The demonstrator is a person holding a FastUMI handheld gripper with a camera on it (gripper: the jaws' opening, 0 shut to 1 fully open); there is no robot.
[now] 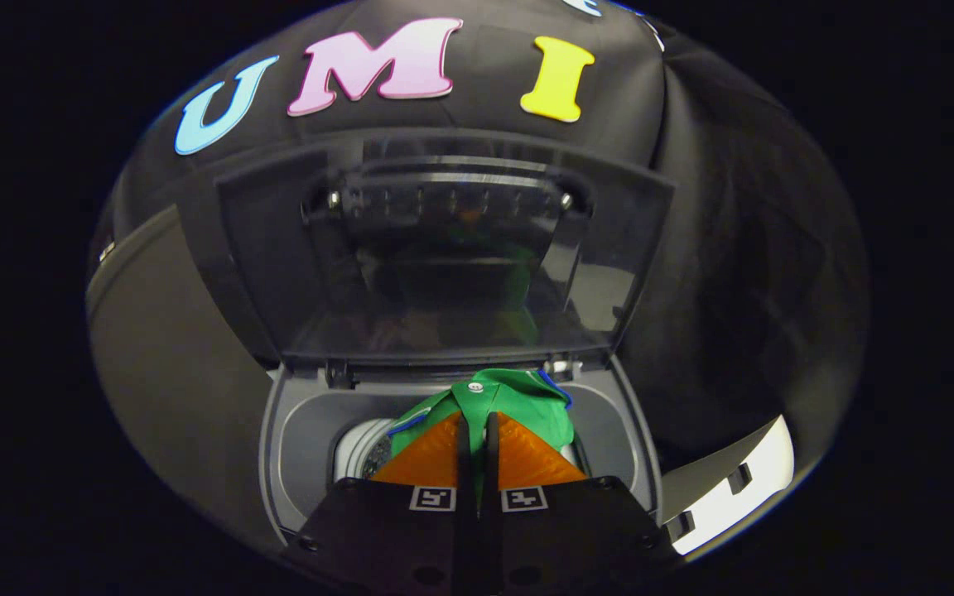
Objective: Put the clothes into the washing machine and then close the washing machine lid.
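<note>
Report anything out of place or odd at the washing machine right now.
Nothing stands out. The gripper is shut on the green garment, held over the washing machine's drum opening; the lid stands open and upright behind it.

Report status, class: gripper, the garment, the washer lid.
Gripper shut on green garment, fabric pinched between both fingers. Garment hangs over the open drum, not yet released. Lid upright, open. Nothing blocking the opening.

Green garment's [518, 406] lower part hidden behind the tool [477, 430].

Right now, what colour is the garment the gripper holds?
Green garment with blue trim, pinched by the gripper; gripper view.
</note>
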